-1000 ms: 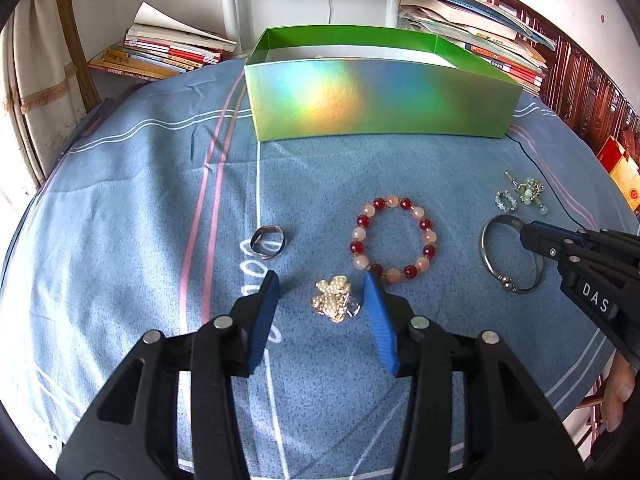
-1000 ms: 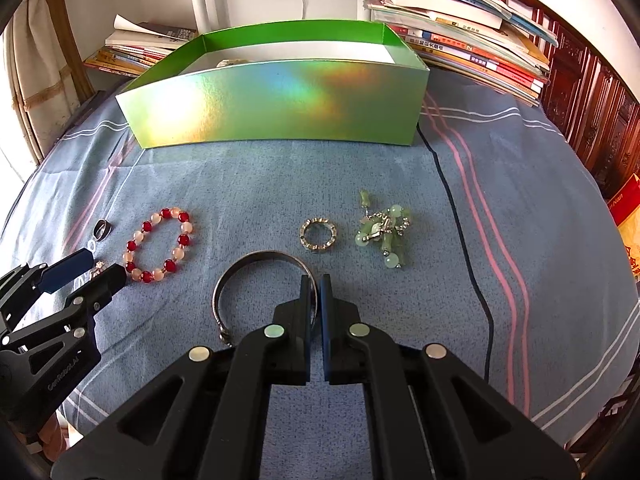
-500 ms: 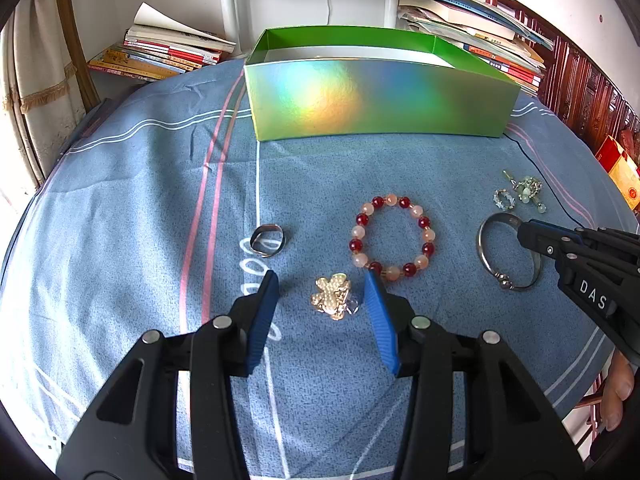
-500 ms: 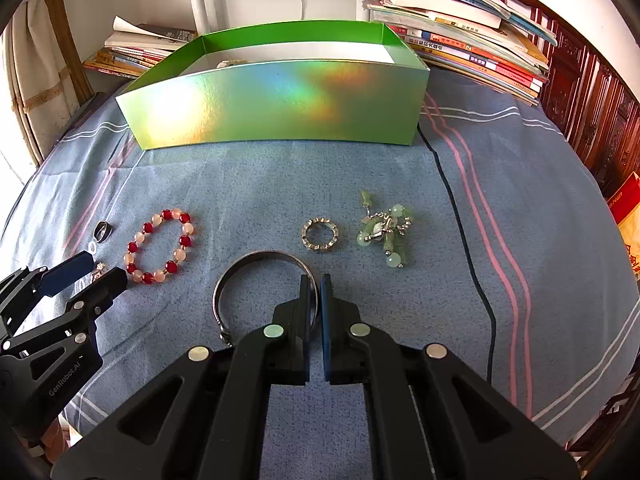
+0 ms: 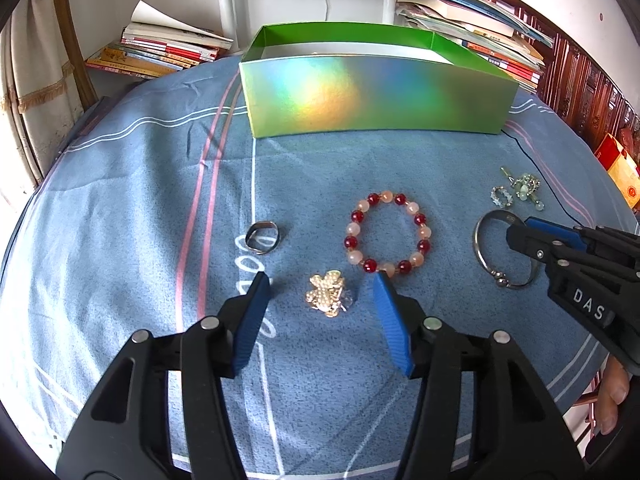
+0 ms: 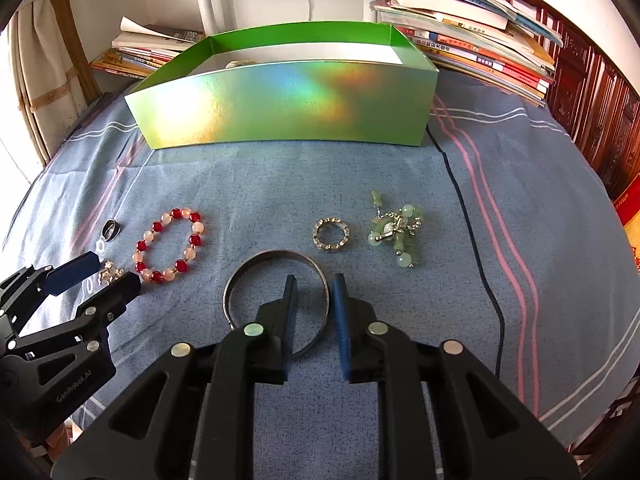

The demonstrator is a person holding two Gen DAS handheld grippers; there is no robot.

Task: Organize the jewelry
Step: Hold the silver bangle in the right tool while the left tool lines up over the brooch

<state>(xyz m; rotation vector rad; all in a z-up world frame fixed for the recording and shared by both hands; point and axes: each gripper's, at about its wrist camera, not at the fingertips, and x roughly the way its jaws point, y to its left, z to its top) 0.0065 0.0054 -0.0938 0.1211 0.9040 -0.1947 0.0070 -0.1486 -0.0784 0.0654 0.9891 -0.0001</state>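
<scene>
box (image 6: 288,108) behind bracelet (image 6: 170,246), bangle (image 6: 276,300) right

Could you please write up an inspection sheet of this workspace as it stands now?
Surface: blue striped cloth covering the table.
Job's things: green box, open; beaded bracelet, silver bangle, plain ring, crystal ring, gold brooch, jade charms all lying on the cloth.
Clutter: nothing seen.
Grippers: left gripper open, straddling the brooch; right gripper open, its fingers either side of the bangle's rim.
Cables: black cable across the cloth.
Surroundings: stacked books, wooden cabinet.
</scene>
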